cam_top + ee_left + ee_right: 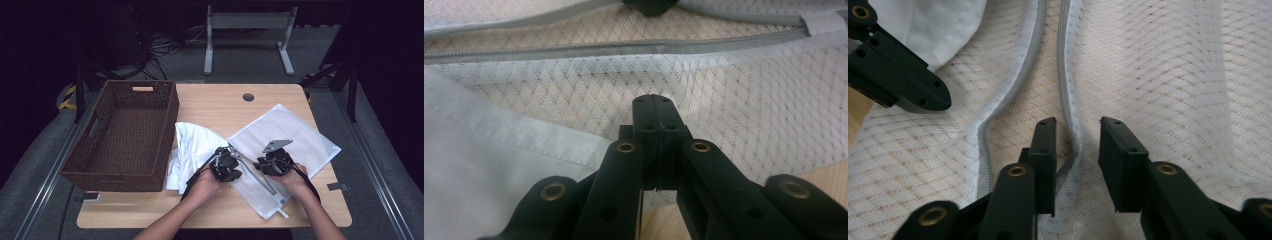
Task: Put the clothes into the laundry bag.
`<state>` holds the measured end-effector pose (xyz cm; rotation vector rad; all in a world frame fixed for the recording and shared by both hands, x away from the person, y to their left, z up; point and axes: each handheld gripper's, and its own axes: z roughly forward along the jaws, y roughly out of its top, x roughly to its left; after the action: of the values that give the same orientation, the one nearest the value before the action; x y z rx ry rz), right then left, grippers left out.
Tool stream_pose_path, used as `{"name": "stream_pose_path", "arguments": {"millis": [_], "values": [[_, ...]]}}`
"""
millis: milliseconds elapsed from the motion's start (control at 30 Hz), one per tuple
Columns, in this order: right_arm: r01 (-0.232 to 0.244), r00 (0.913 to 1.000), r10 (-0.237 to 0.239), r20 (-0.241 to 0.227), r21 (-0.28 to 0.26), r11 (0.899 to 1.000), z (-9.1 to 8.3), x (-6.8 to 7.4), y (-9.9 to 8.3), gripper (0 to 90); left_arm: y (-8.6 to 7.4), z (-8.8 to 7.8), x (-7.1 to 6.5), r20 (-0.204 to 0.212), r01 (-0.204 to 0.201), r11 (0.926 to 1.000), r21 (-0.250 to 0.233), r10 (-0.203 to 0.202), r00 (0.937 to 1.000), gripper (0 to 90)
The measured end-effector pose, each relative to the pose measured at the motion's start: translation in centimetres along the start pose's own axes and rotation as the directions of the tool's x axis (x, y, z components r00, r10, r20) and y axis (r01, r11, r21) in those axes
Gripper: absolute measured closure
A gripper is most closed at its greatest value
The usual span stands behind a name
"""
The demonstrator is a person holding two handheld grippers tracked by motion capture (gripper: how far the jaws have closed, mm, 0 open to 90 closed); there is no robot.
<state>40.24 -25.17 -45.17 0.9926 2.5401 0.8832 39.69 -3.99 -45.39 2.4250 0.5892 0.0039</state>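
A white mesh laundry bag lies on the right half of the wooden table, with its grey zipper undone and the two edges apart. A white garment lies crumpled beside it, against the basket. My left gripper is shut, pinching the mesh near the garment's hem. My right gripper stands open over the bag's mouth, with one zipper edge running between its jaws, not pressed. Farther off sits my left gripper, at the top left of the right gripper view.
A dark brown wicker basket stands empty on the table's left side. A round cable hole sits at the back edge. Bare wood shows along the front. A white desk frame stands on the floor beyond.
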Motion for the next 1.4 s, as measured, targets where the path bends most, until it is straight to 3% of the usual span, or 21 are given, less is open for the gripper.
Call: {"name": "stream_pose_path", "arguments": {"millis": [200,333,567,733,833,1067,1167,1400], "values": [[-0.019,0.9998,0.019,0.005,0.006,1.0,0.1,-0.3,0.1,87.7,0.0,0.0,0.0,-0.002,-0.001,1.0,0.0,0.001,1.0,90.0],[-0.006,1.0,0.006,0.002,0.005,1.0,-0.1,-0.3,0.2,88.6,0.0,0.0,-0.1,-0.005,-0.001,1.0,0.0,0.001,1.0,90.0],[-0.027,0.9994,0.026,-0.023,-0.057,0.998,-1.8,-0.5,0.9,88.9,0.1,0.0,-0.2,-0.008,-0.005,1.0,0.001,0.005,1.0,90.0],[-0.034,0.9993,0.032,-0.019,-0.076,0.997,-2.8,-0.5,1.3,89.0,0.8,-0.1,-0.3,0.022,0.021,0.9988,-0.045,-0.02,0.9995,90.0],[-0.04,0.9991,0.038,-0.02,-0.094,0.995,-3.5,-0.5,1.5,89.0,1.6,0.2,-0.8,0.024,0.011,0.9985,-0.053,-0.01,0.9997,90.0],[-0.048,0.9989,0.047,-0.01,-0.127,0.991,-5.0,-0.1,1.9,89.0,2.6,2.2,-0.9,-0.024,0.01,0.9988,-0.048,-0.011,0.9996,90.0],[-0.046,0.9989,0.046,-0.003,-0.148,0.988,-5.7,-0.1,2.0,89.0,2.8,2.5,-0.7,-0.021,0.023,0.9981,-0.057,-0.024,0.9995,90.0],[-0.039,0.9982,0.047,0.038,-0.203,0.978,-7.7,-1.1,3.0,89.0,2.9,2.4,-0.5,-0.023,-0.003,0.9992,-0.041,0.002,0.9997,90.0]]}}
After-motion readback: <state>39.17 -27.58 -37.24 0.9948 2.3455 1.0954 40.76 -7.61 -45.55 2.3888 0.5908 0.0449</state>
